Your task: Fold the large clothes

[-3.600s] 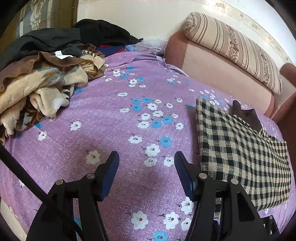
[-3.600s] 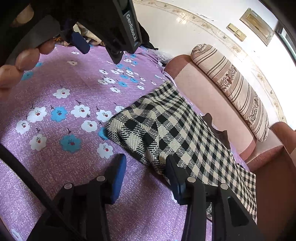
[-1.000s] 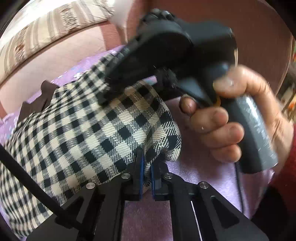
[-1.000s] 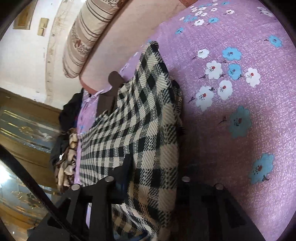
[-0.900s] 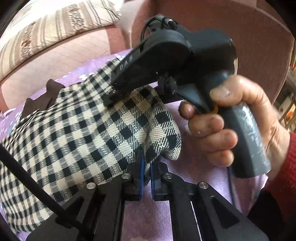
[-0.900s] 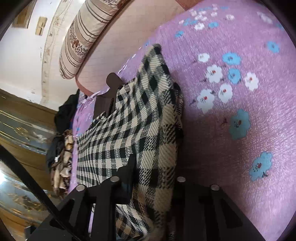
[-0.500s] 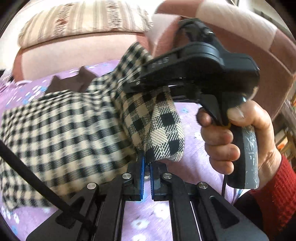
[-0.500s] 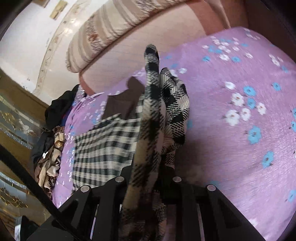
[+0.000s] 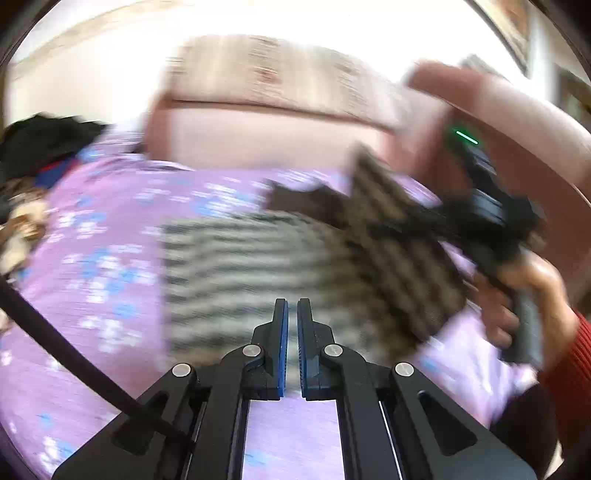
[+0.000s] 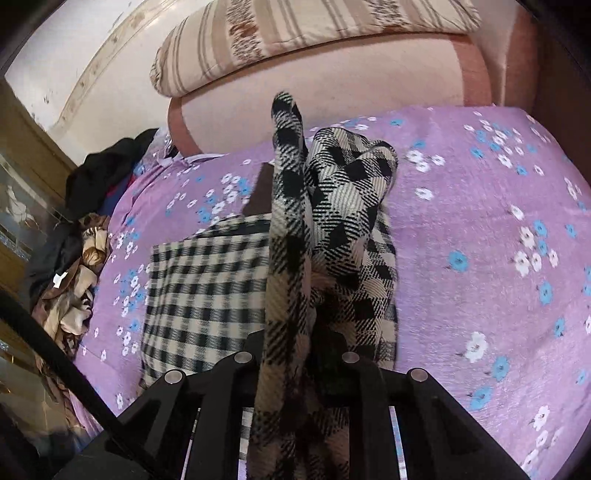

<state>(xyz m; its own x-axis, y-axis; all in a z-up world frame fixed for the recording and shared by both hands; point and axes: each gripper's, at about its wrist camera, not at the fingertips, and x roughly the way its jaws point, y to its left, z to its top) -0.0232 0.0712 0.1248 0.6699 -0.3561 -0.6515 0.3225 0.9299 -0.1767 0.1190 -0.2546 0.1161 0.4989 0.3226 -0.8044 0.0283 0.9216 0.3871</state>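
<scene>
A black-and-cream checked garment (image 10: 207, 288) lies folded on the purple flowered bedspread (image 10: 480, 221). My right gripper (image 10: 295, 350) is shut on one end of the garment and holds that end raised, so cloth stands up between the fingers. In the blurred left wrist view the garment (image 9: 240, 273) lies ahead of my left gripper (image 9: 292, 317), whose blue pads stand almost together with nothing visible between them. The right gripper (image 9: 480, 214) and the hand holding it show at the right, with the lifted cloth (image 9: 399, 236) hanging from it.
A pink sofa back (image 10: 332, 85) with a striped cushion (image 10: 295, 29) runs along the far side. A heap of dark and brown clothes (image 10: 74, 258) lies at the left end of the bedspread. A wooden cabinet (image 10: 22, 166) stands further left.
My left gripper has let go of the garment corner and pulled back, the view swinging left. My right gripper has lifted its end of the garment higher and carried it toward the middle.
</scene>
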